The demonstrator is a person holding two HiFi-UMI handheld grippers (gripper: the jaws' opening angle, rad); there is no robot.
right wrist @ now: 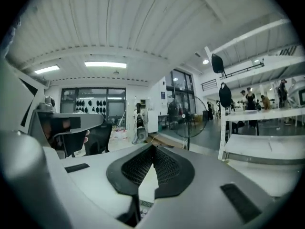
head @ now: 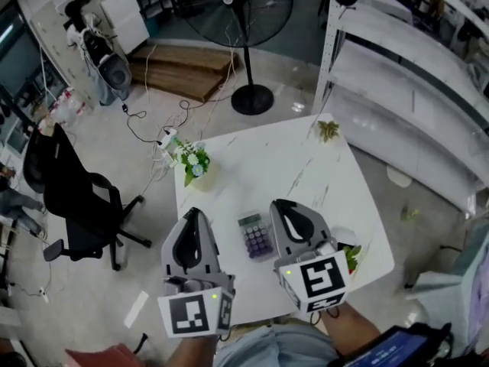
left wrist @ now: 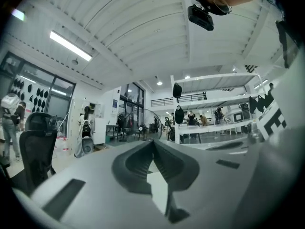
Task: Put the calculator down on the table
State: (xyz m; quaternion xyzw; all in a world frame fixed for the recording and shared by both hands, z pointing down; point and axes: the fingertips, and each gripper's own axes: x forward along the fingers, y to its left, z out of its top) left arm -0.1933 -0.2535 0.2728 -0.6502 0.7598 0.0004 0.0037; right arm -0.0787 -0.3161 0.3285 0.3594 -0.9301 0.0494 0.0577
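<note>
Lying flat on the white, faintly veined worktop [head: 306, 167], the calculator [head: 256, 235] sits near the edge closest to you, and neither gripper touches it. Its long axis runs away from you toward the far edge, leaning a little to the left of the head view. The display end points away from you and the key end points back toward you. It is a small, slim rectangle with a pale grey-green body. A light display strip crosses its far end and rows of purple keys fill the rest. Its face is turned up.

In the head view your left gripper [head: 192, 214] is just to the left of the calculator and your right gripper [head: 281, 203] just to its right, so it shows in the gap between them. Each carries its marker cube at the end nearest you.

In the left gripper view, your left gripper [left wrist: 152, 142] has its jaws clenched together at the tips with nothing between them. It looks out level across the room.

In the right gripper view, your right gripper [right wrist: 152, 149] also has its jaws pressed together and empty, the ribbed pads meeting in a thin line.

On the worktop's far left corner stands a small flowering plant [head: 195, 159], and a green sprig [head: 328, 130] lies at the far right corner. Both are well apart from the calculator. A black office chair [head: 76, 197] stands on the floor to the left, and a pedestal fan [head: 248, 21] stands beyond the worktop.
</note>
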